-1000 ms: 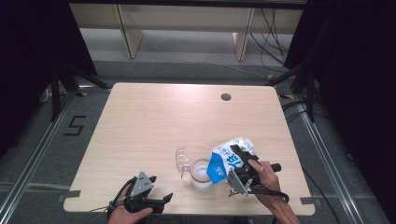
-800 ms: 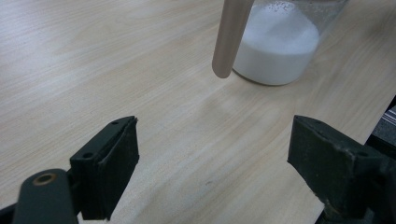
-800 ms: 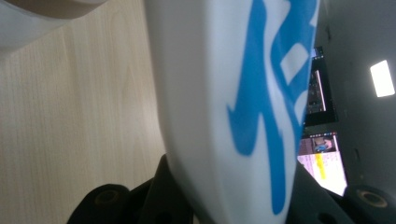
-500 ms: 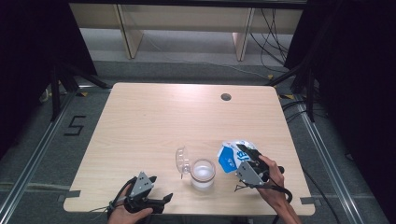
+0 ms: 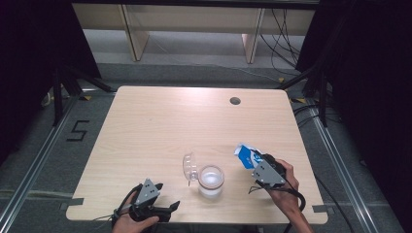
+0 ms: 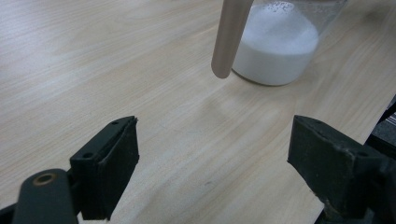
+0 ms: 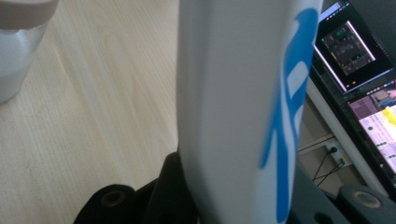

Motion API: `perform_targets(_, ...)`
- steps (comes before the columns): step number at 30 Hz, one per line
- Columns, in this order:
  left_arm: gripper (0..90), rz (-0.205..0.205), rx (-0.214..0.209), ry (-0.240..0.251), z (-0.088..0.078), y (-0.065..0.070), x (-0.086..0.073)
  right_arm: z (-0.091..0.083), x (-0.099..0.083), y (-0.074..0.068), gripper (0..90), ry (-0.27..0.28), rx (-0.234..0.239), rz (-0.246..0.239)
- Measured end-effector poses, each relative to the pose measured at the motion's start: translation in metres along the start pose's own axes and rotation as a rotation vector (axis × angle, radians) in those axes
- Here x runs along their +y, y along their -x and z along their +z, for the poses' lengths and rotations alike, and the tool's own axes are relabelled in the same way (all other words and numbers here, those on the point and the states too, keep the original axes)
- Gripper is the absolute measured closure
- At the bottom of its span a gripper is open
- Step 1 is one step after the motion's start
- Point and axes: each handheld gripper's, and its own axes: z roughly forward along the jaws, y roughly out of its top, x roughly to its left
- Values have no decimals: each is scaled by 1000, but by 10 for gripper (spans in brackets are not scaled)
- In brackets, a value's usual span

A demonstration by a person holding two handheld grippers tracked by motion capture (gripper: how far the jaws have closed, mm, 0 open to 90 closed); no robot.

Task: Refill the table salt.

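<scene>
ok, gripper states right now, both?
Left gripper: open, nothing between the jaws.
Right gripper: shut on the blue-and-white carton.

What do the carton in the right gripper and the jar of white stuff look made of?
The carton: likely coated paperboard, with flat folded panels, white with blue print and a slight sheen. The jar: clear glass or hard plastic, since the white powder shows through its wall. I can't tell which.
</scene>
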Motion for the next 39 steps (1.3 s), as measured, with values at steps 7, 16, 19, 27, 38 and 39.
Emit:
perform_targets(7, 158, 15, 2, -1, 0, -1, 0, 3, -8, 3, 830, -10, 6, 81)
perform_targets(16, 158, 1, 1, -5, 1, 0, 0, 8, -23, 9, 834, 7, 44, 251)
perform_targets(19, 158, 2, 1, -5, 1, 0, 0, 11, -29, 11, 834, 9, 60, 297)
perform_targets(27, 158, 1, 1, -4, 1, 0, 0, 17, -40, 12, 836, 21, 78, 405)
perform_targets(38, 158, 1, 1, -4, 1, 0, 0, 22, -52, 15, 838, 55, 86, 485)
perform_targets(39, 158, 2, 2, -4, 0, 0, 0, 22, -52, 15, 838, 57, 86, 492)
